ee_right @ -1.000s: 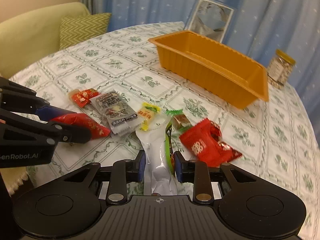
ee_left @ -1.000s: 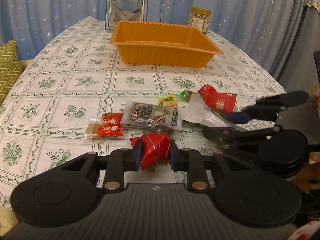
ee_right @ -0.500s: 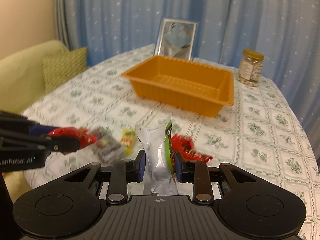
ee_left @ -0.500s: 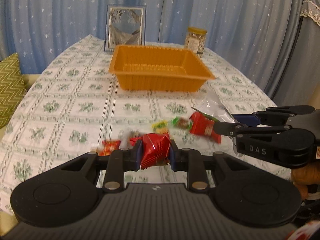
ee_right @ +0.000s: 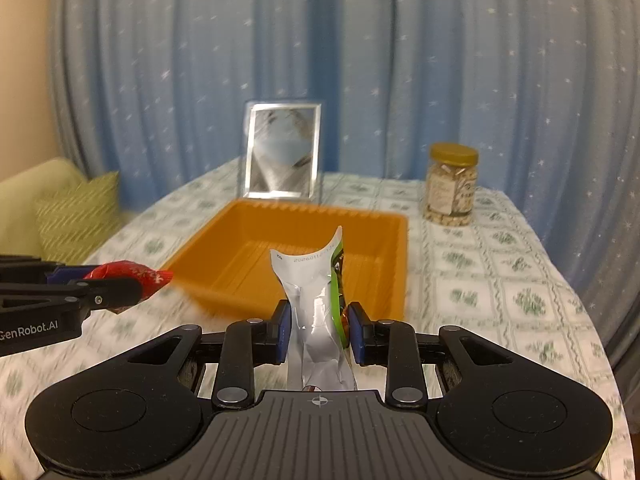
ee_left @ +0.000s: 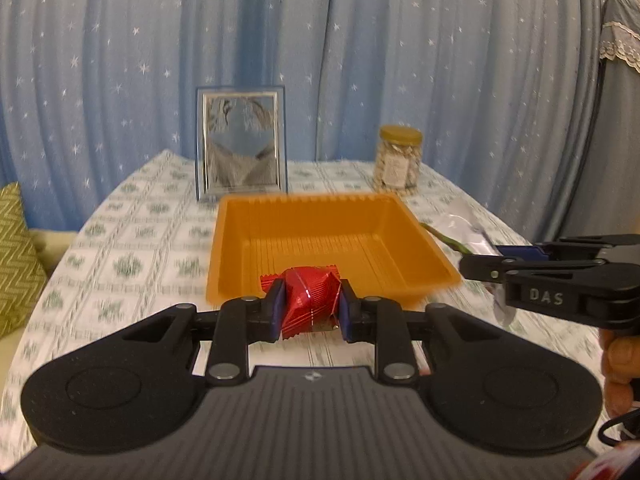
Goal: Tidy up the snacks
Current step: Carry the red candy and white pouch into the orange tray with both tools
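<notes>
Behind the empty orange tray [ee_left: 320, 236] on the counter [ee_right: 500, 280] stand a picture frame [ee_left: 241, 144] and jar [ee_right: 452, 184]. Left hand-held gripper [ee_left: 310, 307] clamps a red snack packet [ee_left: 310, 300]; right hand-held gripper [ee_right: 319, 330] pinches a silver pouch [ee_right: 314, 300] upright, both near the tray's front.

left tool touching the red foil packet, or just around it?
Touching. The left wrist view shows the left tool with both blue pads pressed against the crinkled red foil snack packet, pinching it with no gap on either side.
</notes>
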A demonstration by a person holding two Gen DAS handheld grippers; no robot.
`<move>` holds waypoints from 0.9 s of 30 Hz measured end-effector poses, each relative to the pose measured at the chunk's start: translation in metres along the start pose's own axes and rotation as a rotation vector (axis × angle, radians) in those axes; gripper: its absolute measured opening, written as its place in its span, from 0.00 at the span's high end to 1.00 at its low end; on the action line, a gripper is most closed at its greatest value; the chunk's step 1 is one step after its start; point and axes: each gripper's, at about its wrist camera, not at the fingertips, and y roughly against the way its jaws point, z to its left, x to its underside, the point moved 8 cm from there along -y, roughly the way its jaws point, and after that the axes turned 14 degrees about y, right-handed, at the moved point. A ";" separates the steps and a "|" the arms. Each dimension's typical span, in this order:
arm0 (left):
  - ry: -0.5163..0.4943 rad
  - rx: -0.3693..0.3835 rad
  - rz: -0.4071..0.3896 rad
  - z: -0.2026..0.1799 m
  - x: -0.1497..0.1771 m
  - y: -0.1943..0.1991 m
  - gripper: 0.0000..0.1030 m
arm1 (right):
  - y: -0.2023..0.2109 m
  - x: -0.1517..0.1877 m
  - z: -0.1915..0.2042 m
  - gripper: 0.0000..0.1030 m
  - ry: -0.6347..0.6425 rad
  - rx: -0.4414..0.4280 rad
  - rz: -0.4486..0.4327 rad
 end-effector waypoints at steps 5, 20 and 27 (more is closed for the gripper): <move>0.021 -0.007 -0.025 0.006 -0.023 -0.041 0.77 | -0.037 -0.023 -0.021 0.71 -0.054 0.008 -0.009; 0.069 -0.051 0.007 0.029 -0.031 -0.120 0.77 | -0.113 -0.027 -0.033 0.71 -0.161 -0.043 0.078; 0.065 -0.053 -0.002 0.030 -0.026 -0.128 0.58 | -0.123 -0.022 -0.029 0.71 -0.171 -0.055 0.101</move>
